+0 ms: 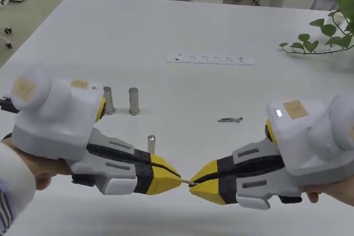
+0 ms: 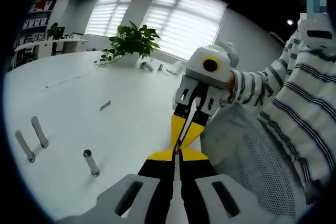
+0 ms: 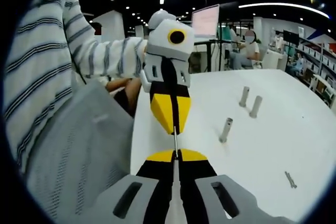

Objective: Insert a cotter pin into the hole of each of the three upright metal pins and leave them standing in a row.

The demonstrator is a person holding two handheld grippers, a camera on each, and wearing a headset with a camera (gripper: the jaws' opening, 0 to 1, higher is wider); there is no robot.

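**Two grippers meet tip to tip over one cotter pin**

A wide white table (image 1: 166, 31) takes up most of the head view. Above its near edge, the left gripper (image 1: 178, 178) comes in from the left and the right gripper (image 1: 192, 185) from the right. Their yellow tips point at each other and almost touch. Each gripper is held in a hand, and a striped sleeve (image 3: 47, 66) shows in the right gripper view.

The jaws of both grippers are pressed narrow, with no gap visible between them. Each pair is closed on one end of the held cotter pin (image 1: 186, 181). This pin is a thin metal piece that bridges the short space between the two tips, above the table surface. In the right gripper view it is a fine straight line from this gripper's own tips to the tips of the other.

A green plant (image 1: 332, 26) stands at the far right edge of the table. A white power strip (image 1: 210, 58) lies flat near the middle, farther back.

Three metal pins stand upright on the table. The back left pin (image 1: 108, 100) and the back right pin (image 1: 133, 101) are near each other. The front pin (image 1: 151, 143) stands closer to the person, just behind the left gripper.

The spare cotter pins (image 1: 230, 120) lie flat on the table, well to the right of the upright pins.
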